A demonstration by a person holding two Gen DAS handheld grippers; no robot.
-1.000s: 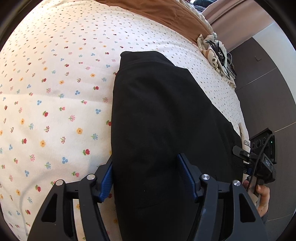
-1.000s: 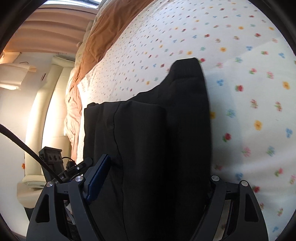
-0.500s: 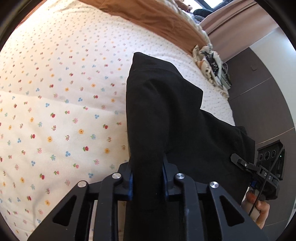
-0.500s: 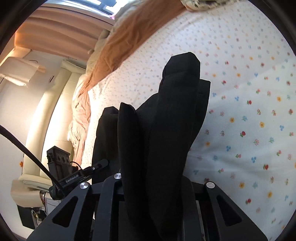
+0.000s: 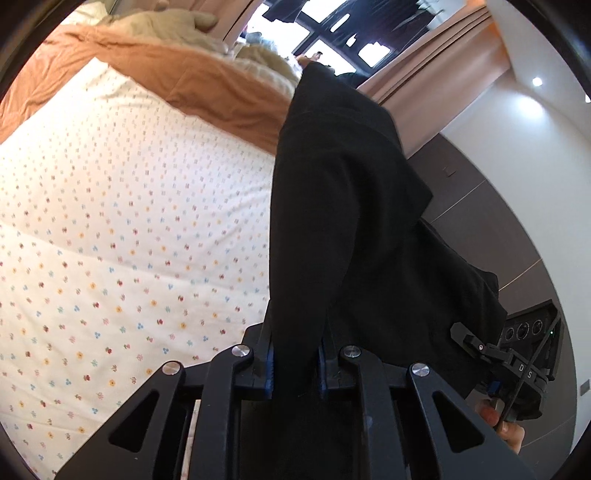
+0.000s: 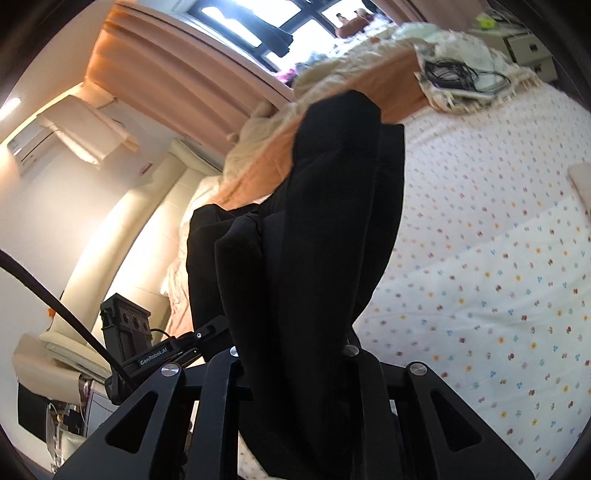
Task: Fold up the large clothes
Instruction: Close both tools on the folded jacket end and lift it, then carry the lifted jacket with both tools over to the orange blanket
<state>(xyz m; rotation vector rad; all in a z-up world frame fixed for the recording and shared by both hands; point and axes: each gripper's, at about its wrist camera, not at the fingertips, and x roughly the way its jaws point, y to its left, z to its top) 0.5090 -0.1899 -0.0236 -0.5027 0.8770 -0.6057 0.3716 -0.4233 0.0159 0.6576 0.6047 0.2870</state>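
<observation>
A large black garment [image 5: 351,221] hangs lifted above the flowered bed sheet [image 5: 110,240]. My left gripper [image 5: 295,363] is shut on one bunched edge of it. The garment also shows in the right wrist view [image 6: 325,221], where my right gripper [image 6: 295,354] is shut on another bunched edge. The cloth stretches between the two grippers in thick folds. The right gripper's body [image 5: 524,354] shows at the lower right of the left wrist view; the left gripper's body [image 6: 129,332] shows at the lower left of the right wrist view.
An orange blanket [image 5: 166,74] and cream bedding [image 5: 177,26] lie at the head of the bed. A fringed cloth with cables [image 6: 465,81] sits on the bed's far corner. A dark wall panel [image 5: 498,221] and curtains [image 6: 166,74] border the bed.
Both grippers closed on the garment's near edge, then lifted it off the bed. The cameras now tilt up toward the window and the garment hangs bunched between the grippers.
</observation>
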